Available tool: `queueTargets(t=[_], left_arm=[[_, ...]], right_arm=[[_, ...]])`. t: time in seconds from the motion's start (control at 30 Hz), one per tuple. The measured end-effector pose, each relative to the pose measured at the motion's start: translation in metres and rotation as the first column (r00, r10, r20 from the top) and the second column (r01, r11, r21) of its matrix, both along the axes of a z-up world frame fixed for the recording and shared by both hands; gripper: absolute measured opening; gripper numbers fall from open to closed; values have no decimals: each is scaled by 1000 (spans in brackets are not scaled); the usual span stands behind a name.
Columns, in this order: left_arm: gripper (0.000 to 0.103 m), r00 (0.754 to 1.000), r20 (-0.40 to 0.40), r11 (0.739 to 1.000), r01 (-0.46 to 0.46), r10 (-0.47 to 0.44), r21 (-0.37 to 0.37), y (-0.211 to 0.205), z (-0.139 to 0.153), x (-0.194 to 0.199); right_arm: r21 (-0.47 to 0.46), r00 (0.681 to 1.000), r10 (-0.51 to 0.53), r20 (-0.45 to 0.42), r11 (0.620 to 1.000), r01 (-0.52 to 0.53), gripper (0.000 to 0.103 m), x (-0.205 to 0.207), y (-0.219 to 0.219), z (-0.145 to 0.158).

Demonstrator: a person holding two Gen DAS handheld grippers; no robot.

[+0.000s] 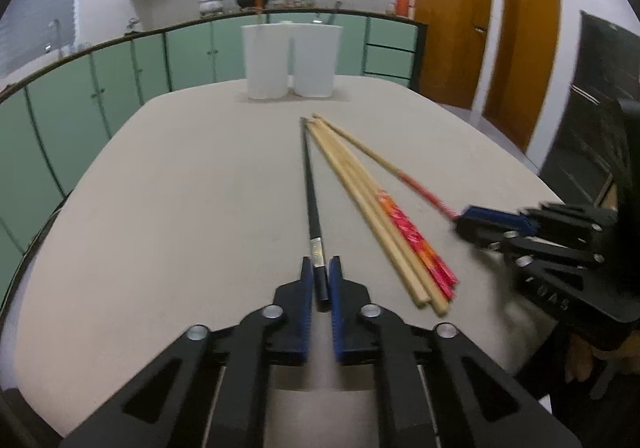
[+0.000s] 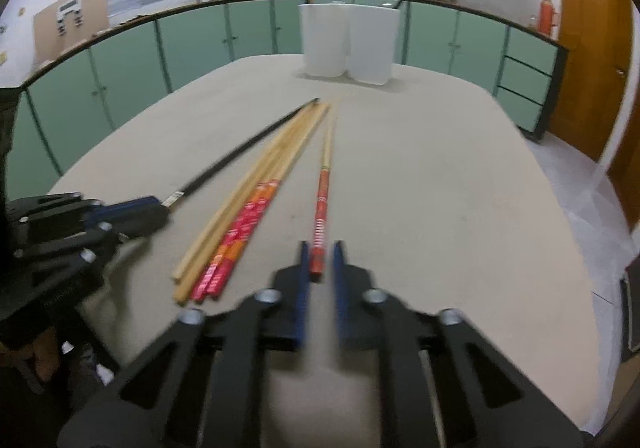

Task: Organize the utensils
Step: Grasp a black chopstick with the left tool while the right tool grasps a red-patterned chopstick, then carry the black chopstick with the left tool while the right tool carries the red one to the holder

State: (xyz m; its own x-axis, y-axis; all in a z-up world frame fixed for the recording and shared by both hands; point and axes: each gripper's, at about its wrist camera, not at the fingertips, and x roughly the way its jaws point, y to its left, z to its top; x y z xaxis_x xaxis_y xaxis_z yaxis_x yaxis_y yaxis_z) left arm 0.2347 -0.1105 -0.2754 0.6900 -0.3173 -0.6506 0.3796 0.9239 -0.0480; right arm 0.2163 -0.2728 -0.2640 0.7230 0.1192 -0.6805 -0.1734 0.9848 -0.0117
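A black chopstick (image 1: 310, 184) lies on the beige table (image 1: 180, 188), and my left gripper (image 1: 321, 268) is shut on its near end. To its right lies a bundle of wooden chopsticks (image 1: 384, 224), some with red-orange handles. A single red-handled chopstick (image 2: 323, 200) lies further right, with my right gripper (image 2: 320, 252) shut on its red end. Each gripper shows in the other's view: the right gripper (image 1: 460, 220) at the red handle, the left gripper (image 2: 160, 210) at the black chopstick (image 2: 240, 152).
Two white holders (image 1: 267, 60) (image 1: 315, 60) stand side by side at the table's far edge; a red-handled stick rises from the left one and a dark utensil from the right one. Green cabinets and a counter lie behind. Wooden doors stand at the right.
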Motion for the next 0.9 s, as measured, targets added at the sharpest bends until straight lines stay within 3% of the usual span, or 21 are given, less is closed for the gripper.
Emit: queueTargets(t=[0.17,0.3,0.33,0.37,0.43,0.5,0.57,0.77,0.9], left_arm=[[7,995,7,995,-96,96,-9,12,2,4],[8,992,-15,992,-126,126,-7,20,1,4],[16,992,-16,992,-126,126,-2,20,1,3],[32,993,-14,993,-121,121,3,19,1,1],[47,993,-6,993,-114,114,15,17,0,-3],[45,994,-5,994,-107,107,16,17,-1,-2],[10,995,-17,996,-95,95,1,17,0,3],[7,994,-50,994,-98,95,-55,23,20,8],[6,993,-47,990,-116,112,-84,31,53,11]], right_arm=[[2,997,-82,10,997,82,5,-6,-10,0],[26,997,-81,0,996,81,8,-11,-11,-1],[27,997,-78,0,997,78,9,-11,-11,-1],[27,997,-76,1,997,76,9,-11,-10,-1],[24,997,-75,2,997,75,10,-11,-9,-2],[16,997,-72,6,997,72,10,-10,-8,-3],[6,998,-67,4,998,66,6,-9,-6,-2],[29,998,-63,0,998,63,5,-14,-9,21],[51,998,-50,35,998,48,5,-20,-10,64]])
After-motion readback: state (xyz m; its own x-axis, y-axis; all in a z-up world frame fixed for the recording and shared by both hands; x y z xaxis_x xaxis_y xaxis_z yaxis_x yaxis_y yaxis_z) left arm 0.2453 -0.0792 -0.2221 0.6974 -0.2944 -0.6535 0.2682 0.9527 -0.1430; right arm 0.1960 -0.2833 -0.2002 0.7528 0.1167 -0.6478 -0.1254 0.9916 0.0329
